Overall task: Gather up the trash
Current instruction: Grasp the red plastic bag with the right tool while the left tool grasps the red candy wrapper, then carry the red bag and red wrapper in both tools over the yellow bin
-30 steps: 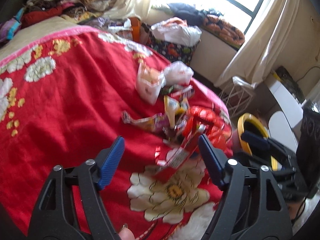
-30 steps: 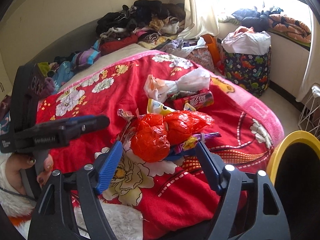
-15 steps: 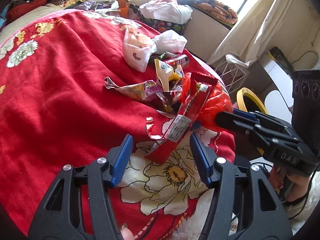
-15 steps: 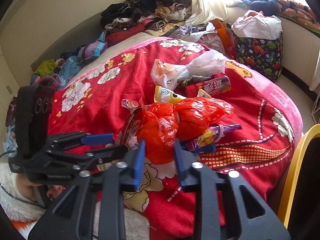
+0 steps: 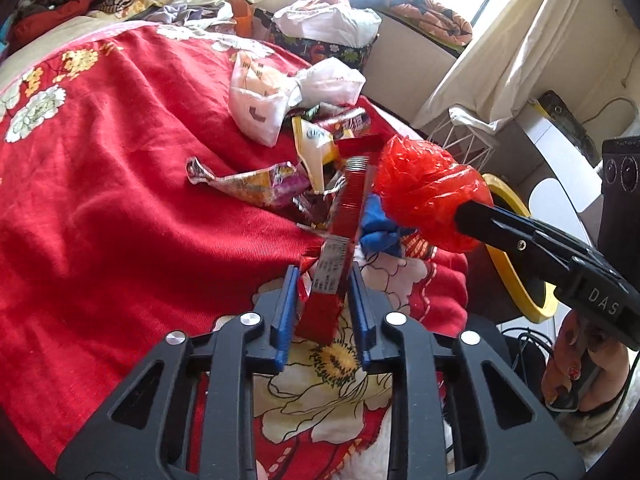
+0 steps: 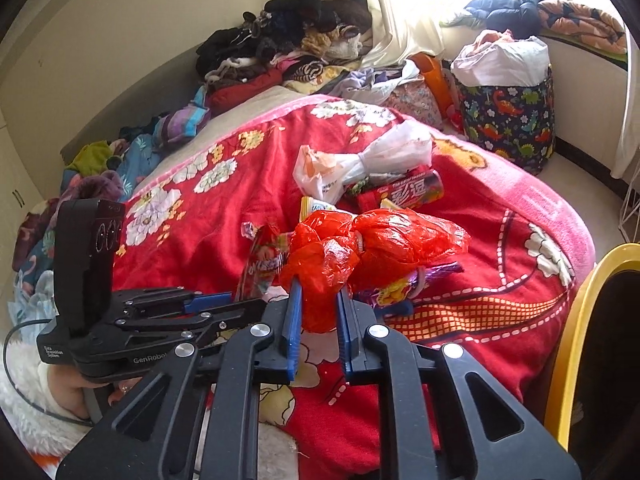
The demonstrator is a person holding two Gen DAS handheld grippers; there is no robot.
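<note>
Sunlit and cluttered, the bedroom gives me a red floral blanket [image 5: 100, 184] as my work surface, with the trash heaped toward its window-side end. My landmark is the yellow-rimmed bin [image 6: 576, 320], standing just off that end of the blanket.

My right gripper [image 6: 318, 312] has its jaws squeezed tight on the crumpled red plastic bag [image 6: 372, 248], which sits nearest the bin. My left gripper [image 5: 322, 300] is closing its jaws on the lower end of a long red snack wrapper [image 5: 344, 232], farther from the bin, the pads barely meeting it.

Risks I see: the wrapper is thin and slick, pinched only at one end, so it may slip out or flop sideways on the way over. The bag's loose film could tear or snag the purple candy wrapper [image 6: 408, 284] tucked under it, dragging that onto the floor short of the bin.
</note>
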